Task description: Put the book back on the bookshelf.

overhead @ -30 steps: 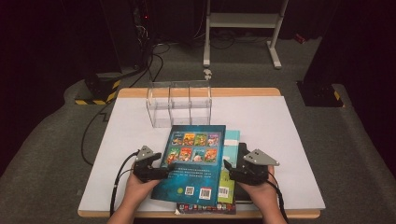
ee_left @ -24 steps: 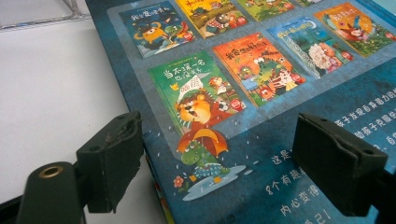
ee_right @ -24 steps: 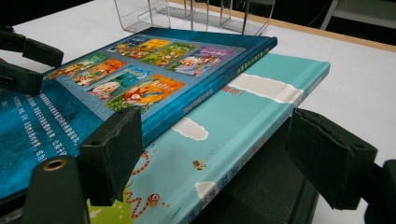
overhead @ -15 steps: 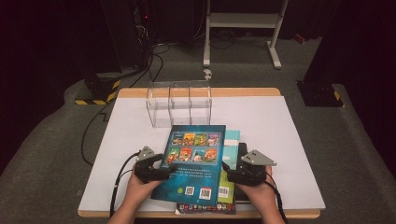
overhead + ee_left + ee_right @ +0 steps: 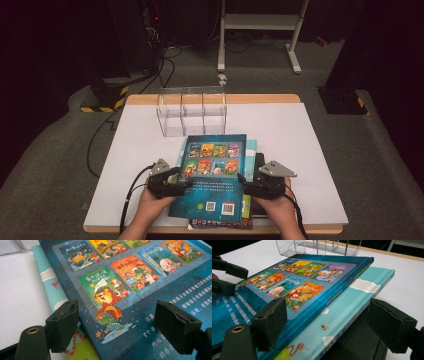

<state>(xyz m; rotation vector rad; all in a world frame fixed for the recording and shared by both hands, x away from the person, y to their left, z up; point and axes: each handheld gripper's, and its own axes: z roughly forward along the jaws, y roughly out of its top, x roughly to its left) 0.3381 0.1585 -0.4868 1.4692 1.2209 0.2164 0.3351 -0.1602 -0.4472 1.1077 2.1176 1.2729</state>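
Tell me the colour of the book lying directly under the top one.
Light turquoise book, with white patches and small cartoon creatures; the right gripper view shows it best.

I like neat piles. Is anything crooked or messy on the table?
Yes. The dark blue book on top lies slightly turned on the light blue book beneath, so their edges don't line up and a strip of the lower book shows. The clear plastic organizer behind stands straight. Nothing looks spilled or broken.

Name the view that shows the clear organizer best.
The high view: the whole organizer with its three compartments stands beyond the books. The right gripper view catches its lower part at the top edge; the left gripper view, one corner.
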